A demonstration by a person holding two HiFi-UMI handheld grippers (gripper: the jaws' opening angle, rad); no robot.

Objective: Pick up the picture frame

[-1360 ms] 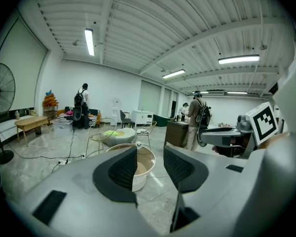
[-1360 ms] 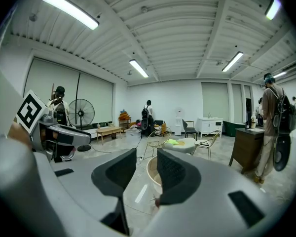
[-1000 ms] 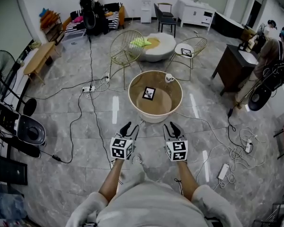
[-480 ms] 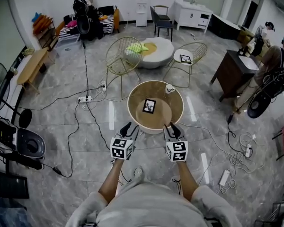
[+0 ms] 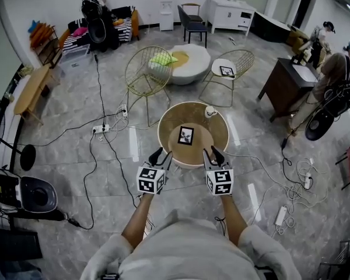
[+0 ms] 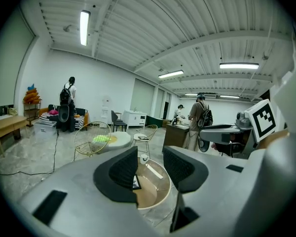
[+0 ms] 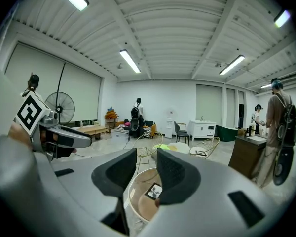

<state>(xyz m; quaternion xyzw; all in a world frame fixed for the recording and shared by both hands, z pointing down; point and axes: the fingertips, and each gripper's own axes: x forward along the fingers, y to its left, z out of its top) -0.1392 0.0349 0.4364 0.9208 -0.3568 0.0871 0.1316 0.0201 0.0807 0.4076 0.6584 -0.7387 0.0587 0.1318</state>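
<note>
The picture frame, black-edged with a pale print, lies flat in the middle of a low round wooden table. Both grippers hover at the table's near rim, short of the frame. My left gripper is open and empty. My right gripper is open and empty too. In the left gripper view the left gripper has the frame peeking out beside its left jaw. In the right gripper view the frame shows below the gap of the right gripper.
A white cup stands at the table's far right edge. Two gold wire chairs stand behind the table, the right one bearing another frame. Cables and a power strip cross the floor. People stand by a dark desk at right.
The person has stepped toward the round table. Both grippers now reach its near rim, closer to the frame. Their jaws look unchanged.
</note>
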